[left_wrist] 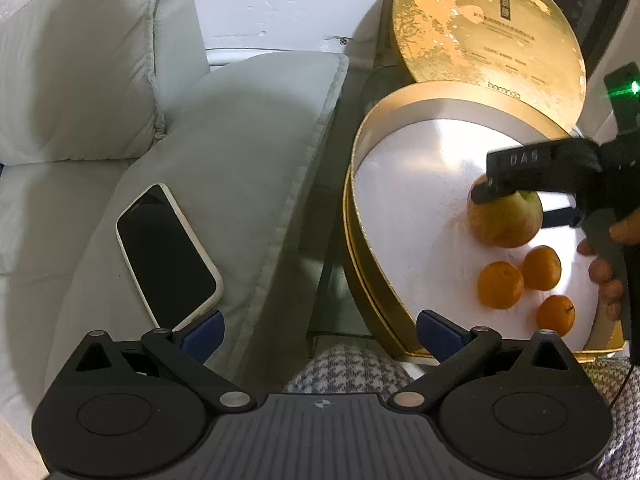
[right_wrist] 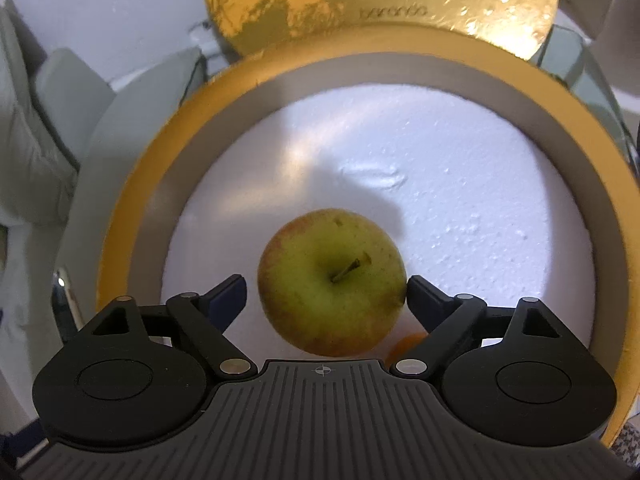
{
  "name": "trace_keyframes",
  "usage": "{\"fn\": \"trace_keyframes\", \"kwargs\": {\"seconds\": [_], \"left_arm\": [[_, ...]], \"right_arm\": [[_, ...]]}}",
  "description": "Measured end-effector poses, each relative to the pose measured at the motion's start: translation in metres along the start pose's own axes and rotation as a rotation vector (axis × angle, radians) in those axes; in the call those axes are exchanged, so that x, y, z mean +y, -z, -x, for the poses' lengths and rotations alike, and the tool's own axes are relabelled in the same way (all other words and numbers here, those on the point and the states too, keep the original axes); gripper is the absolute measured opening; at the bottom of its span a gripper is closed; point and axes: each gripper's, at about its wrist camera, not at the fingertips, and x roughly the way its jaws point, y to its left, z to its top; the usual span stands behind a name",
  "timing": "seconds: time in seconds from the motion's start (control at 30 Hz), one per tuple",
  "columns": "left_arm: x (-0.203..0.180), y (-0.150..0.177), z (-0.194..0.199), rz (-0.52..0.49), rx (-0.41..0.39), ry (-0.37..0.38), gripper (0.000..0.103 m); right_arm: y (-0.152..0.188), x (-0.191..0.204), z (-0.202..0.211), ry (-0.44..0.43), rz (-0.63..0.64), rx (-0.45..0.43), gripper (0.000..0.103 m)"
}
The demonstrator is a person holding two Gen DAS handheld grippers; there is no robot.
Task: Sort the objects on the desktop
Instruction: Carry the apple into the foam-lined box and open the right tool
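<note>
At the far left of the left wrist view a phone lay face up on a pale sofa cushion, its long axis running from the upper left down toward the left tongs. It was just ahead of their left finger. These tongs stood wide and held nothing.

Further right sat the round gold box with a white foam floor, and its gold lid leaned upright behind it. In the box lay the apple, with three oranges grouped just nearer the camera.

The right tongs, held in a hand, reached in from the right edge and lay over the apple. That arm was plainly the nearer one to the fruit, while the left was the nearer to the phone.

The right wrist view settled what the left could not. The apple sat stem up, squarely between the two fingers. The right pad was at or against its skin, and a clear gap stood between the left pad and the fruit. So the jaws straddled the apple with no grip on it.

That fits either tongs about to close on the apple or tongs that have just let it go into the box, and I could not tell which. Only a sliver of one orange showed in the right wrist view, below the apple. The phone and the other oranges appeared only in the left view.
</note>
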Motion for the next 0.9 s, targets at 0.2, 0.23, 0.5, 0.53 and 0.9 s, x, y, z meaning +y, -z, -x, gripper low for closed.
{"fn": "trace_keyframes", "kwargs": {"seconds": [0.2,0.23,0.5,0.53,0.9], "left_arm": [[-0.011,0.012,0.016,-0.028,-0.016,0.001,0.102],[-0.012,0.015,0.019,-0.033,-0.019,0.001,0.102],[-0.034,0.038,0.046,-0.089,-0.048,0.010,0.102],[-0.038,0.041,0.050,-0.099,-0.054,0.011,0.102],[-0.090,0.060,0.095,-0.238,-0.151,-0.003,0.102]], "right_arm": [[0.036,-0.029,0.056,-0.038,-0.066,-0.058,0.091],[0.043,-0.035,0.066,-0.046,-0.078,-0.069,0.091],[0.099,-0.076,0.142,-0.099,-0.170,-0.149,0.092],[0.107,-0.081,0.147,-0.102,-0.176,-0.153,0.092],[0.175,-0.118,0.196,-0.168,-0.225,-0.224,0.092]]}}
